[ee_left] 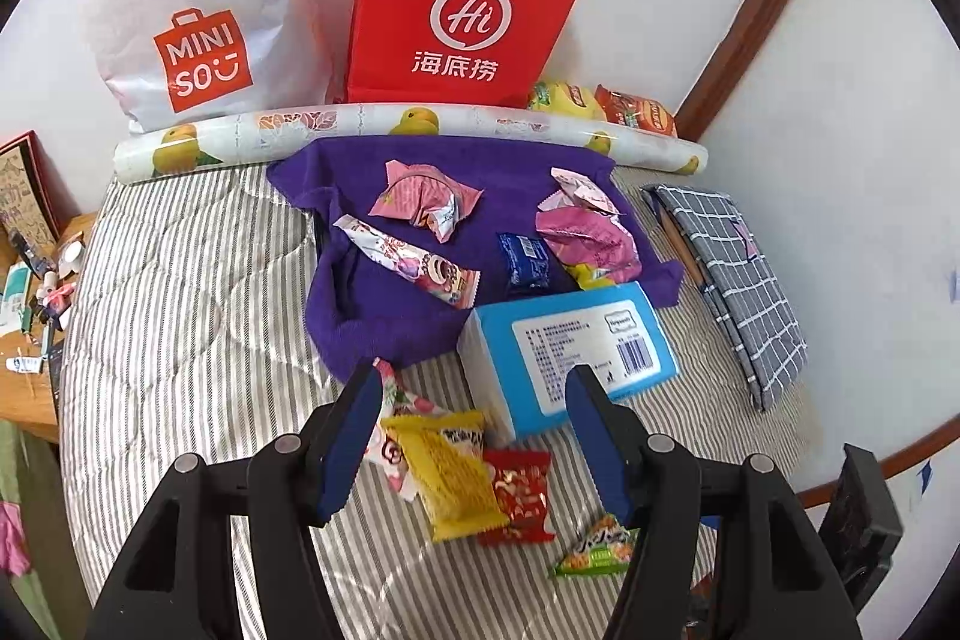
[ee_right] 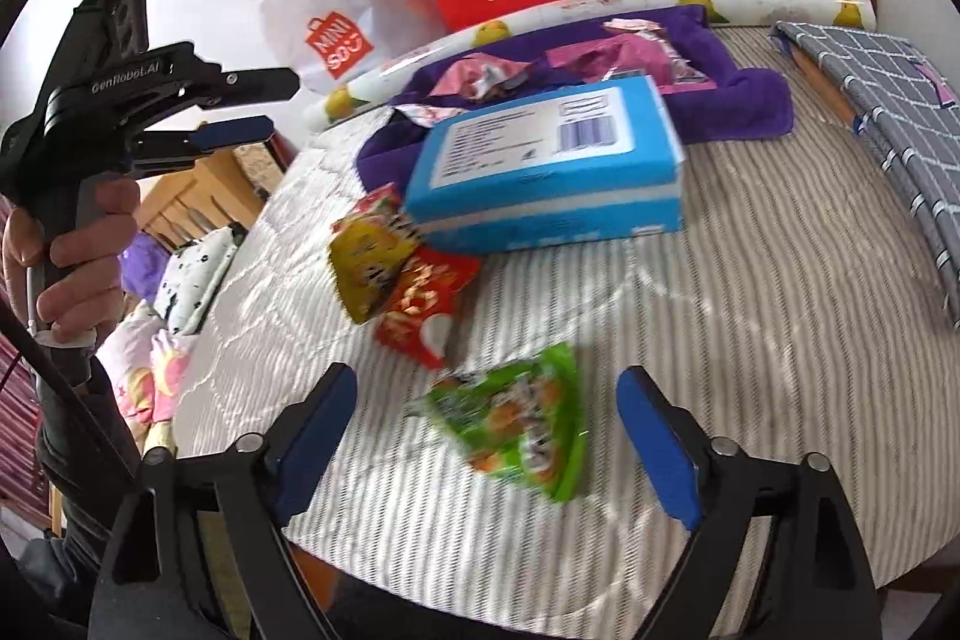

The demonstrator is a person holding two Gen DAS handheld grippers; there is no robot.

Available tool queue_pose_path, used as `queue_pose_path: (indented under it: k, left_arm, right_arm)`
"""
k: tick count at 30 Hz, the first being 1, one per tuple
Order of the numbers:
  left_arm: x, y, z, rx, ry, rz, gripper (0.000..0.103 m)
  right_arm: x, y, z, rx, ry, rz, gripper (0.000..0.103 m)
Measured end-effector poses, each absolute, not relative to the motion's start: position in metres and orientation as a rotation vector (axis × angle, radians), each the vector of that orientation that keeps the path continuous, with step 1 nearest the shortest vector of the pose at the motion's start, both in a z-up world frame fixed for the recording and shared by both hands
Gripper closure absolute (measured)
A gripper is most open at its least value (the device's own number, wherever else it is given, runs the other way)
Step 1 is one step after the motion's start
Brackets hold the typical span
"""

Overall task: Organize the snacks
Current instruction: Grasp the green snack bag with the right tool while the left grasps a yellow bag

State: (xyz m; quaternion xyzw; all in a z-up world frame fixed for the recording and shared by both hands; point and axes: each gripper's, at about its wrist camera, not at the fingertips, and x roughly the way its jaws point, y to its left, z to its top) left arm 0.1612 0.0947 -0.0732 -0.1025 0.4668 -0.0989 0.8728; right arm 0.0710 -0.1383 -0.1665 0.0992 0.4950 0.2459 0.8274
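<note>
Your right gripper's (ee_right: pixel 486 436) jaws are gaping around the green packet (ee_right: pixel 516 424) on the near bed; the left gripper (ee_left: pixel 474 436) is hanging open, empty. Next, you'd be closing on the packet.

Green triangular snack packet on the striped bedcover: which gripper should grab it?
Right. The green triangular snack packet lies between the open right gripper fingers. The left gripper frames the yellow snack packet instead.
</note>
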Motion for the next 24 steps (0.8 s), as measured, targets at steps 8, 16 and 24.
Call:
queue_pose_path:
  k: [8,16,24]
  left_arm:
    - [0.144,0.1,-0.077,-0.195,0.975,-0.198,0.039]
    - [0.144,0.122,-0.105,-0.25,1.015,-0.154,0.039]
    - [0.154,0.132,-0.136,-0.322,1.062,-0.143,0.039]
  right_arm:
    - [0.069,-0.107,-0.197,0.074,1.063,0.398,0.013]
    - [0.068,-0.107,-0.216,0.074,1.033,0.37,0.028]
    - [0.081,-0.135,-0.2,0.112,1.002,0.365,0.042]
